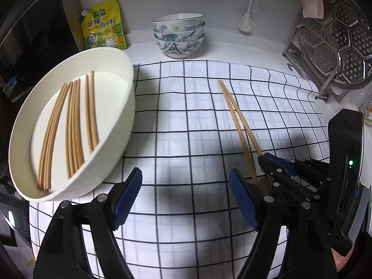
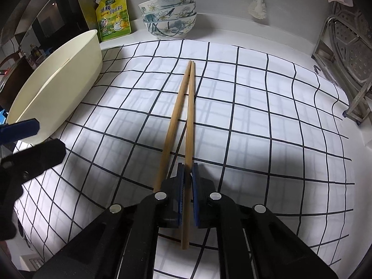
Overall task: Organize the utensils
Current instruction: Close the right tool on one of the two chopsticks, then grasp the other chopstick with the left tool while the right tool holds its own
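Kitchen counter, white cloth with a dark grid spread over it, stacked floral bowls and a yellow seasoning pouch at the back wall, steel rack with a steamer plate off to the right.

I read the cream basin on the left as the collection spot: it already holds several chopsticks laid roughly parallel, ends pointing the same way, so sorted ones go there lengthwise.

My right gripper has its pads together on the right chopstick of the last loose pair on the cloth. That stick runs straight down the gap between the pads, its near end poking out behind them, its far end resting on the cloth. Grip is near the thick end, which probably keeps the long part out front for aiming into the basin.

The left chopstick is not between the pads as far as I can tell. It passes just outside the left pad and disappears under the finger; far tips of the two sticks touch or nearly touch. Risk: I lift one and leave the other.

My left gripper hangs with fingers wide apart, nothing between them, over bare cloth between the basin and the pair. Looks like it is standing by, near the basin rim, free to steady the basin or take the second stick.
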The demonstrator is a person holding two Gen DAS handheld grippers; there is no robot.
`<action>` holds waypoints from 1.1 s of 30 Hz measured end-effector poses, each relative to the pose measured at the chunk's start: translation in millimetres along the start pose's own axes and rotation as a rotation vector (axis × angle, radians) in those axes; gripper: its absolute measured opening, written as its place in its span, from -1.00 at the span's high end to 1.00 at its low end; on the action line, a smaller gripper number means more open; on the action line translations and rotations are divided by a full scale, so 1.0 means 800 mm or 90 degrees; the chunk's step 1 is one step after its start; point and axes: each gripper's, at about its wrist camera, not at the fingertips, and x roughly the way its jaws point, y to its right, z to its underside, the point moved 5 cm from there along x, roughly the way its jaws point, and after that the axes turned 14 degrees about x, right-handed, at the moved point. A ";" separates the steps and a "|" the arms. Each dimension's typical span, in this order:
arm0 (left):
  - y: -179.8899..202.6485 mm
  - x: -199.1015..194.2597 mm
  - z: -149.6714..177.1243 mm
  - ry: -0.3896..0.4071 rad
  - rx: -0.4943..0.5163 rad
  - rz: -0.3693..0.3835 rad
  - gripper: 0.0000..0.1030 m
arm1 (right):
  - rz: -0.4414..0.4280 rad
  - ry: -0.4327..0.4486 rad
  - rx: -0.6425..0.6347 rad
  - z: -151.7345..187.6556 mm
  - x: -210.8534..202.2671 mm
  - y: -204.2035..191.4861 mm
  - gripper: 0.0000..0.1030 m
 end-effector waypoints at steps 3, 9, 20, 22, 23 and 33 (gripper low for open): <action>0.011 0.005 0.000 0.003 0.002 0.002 -0.50 | -0.003 0.003 0.013 0.001 -0.003 0.009 0.87; 0.036 0.022 -0.013 0.019 0.013 0.003 -0.55 | 0.011 0.008 0.055 0.006 -0.015 0.052 0.87; 0.060 0.067 -0.039 0.013 0.020 -0.018 -0.60 | 0.015 0.014 0.111 0.013 -0.033 0.110 0.87; 0.059 0.073 -0.039 0.005 0.014 -0.020 -0.60 | 0.007 0.016 0.111 0.012 -0.034 0.109 0.87; 0.058 0.075 -0.039 0.001 0.012 -0.023 -0.60 | 0.000 0.020 0.114 0.011 -0.036 0.109 0.81; 0.059 0.091 -0.047 -0.003 0.000 -0.037 -0.60 | 0.022 0.030 0.095 -0.009 -0.024 0.106 0.55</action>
